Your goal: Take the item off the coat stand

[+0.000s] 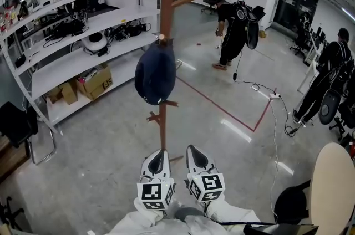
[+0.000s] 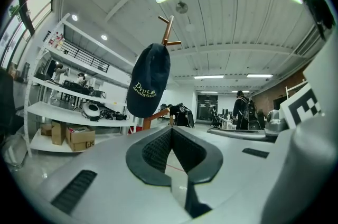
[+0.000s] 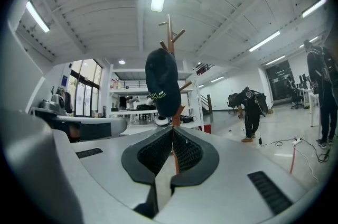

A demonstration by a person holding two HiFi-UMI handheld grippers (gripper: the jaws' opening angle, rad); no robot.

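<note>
A navy cap (image 1: pixel 155 76) hangs on a peg of the brown wooden coat stand (image 1: pixel 166 1), straight ahead in the head view. Both grippers are held low in front of the stand's base, short of the cap and touching nothing. My left gripper (image 1: pixel 157 161) is shut and empty; in the left gripper view (image 2: pixel 171 130) the cap (image 2: pixel 149 80) with its pale lettering hangs ahead, slightly left, on the stand (image 2: pixel 168 33). My right gripper (image 1: pixel 195 156) is also shut and empty; its view (image 3: pixel 173 130) shows the cap (image 3: pixel 162 83) dead ahead on the stand (image 3: pixel 170 33).
White shelving (image 1: pixel 83 54) with gear and cardboard boxes (image 1: pixel 94 81) runs along the left. A black chair (image 1: pixel 16 123) stands at the near left. People in black (image 1: pixel 233 29) (image 1: pixel 327 76) are at the back right. Red floor tape (image 1: pixel 222 109) and a cable (image 1: pixel 274 117) lie to the right.
</note>
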